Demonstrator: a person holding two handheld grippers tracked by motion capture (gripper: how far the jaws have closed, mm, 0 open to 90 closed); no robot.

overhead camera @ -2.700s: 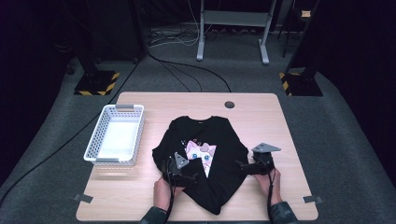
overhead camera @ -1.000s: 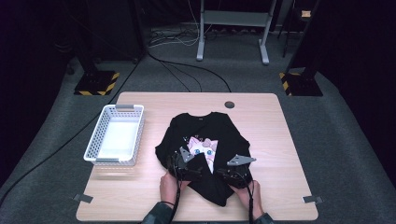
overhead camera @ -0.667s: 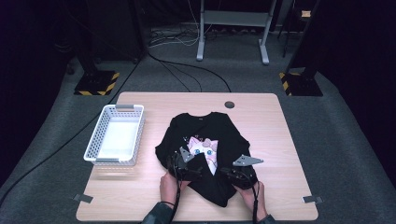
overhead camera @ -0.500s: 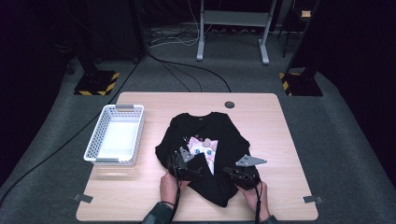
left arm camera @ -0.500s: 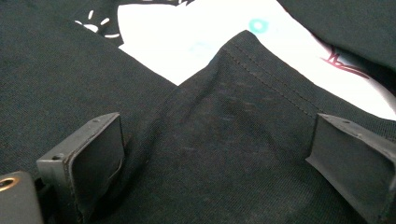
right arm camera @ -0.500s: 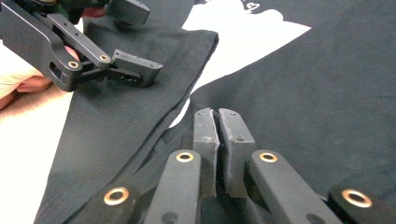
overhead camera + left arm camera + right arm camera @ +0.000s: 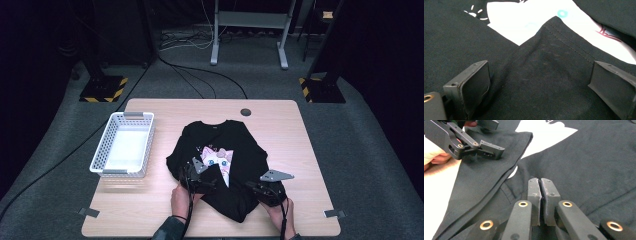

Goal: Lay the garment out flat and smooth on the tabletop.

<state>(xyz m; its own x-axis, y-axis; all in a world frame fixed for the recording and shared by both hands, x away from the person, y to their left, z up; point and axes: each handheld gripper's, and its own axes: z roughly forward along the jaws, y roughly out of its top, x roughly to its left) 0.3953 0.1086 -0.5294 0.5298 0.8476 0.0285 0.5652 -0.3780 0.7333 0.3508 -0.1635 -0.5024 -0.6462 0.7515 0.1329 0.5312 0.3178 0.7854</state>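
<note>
A black T-shirt [image 7: 240, 145] with a white and pink cat print [image 7: 218, 159] lies on the wooden table, its lower part bunched and folded. My left gripper [image 7: 202, 176] rests on the shirt's lower left, open, its jaws wide apart on either side of a hemmed fold [image 7: 554, 57]. From the right gripper view that left gripper [image 7: 494, 136] sits at the upper left, held by a hand. My right gripper [image 7: 253, 186] is at the shirt's lower right edge. Its pads [image 7: 540, 181] are pressed together, with black cloth pinched at their tips.
A white plastic basket [image 7: 107, 150] with nothing in it stands at the table's left. A round cable hole [image 7: 245, 112] is near the far edge. Bare wood [image 7: 295, 150] lies right of the shirt. Stands and cables sit on the floor behind.
My right gripper has slid a little to the right along the shirt's lower edge, staying shut. The left gripper has kept still and open on the fold.
</note>
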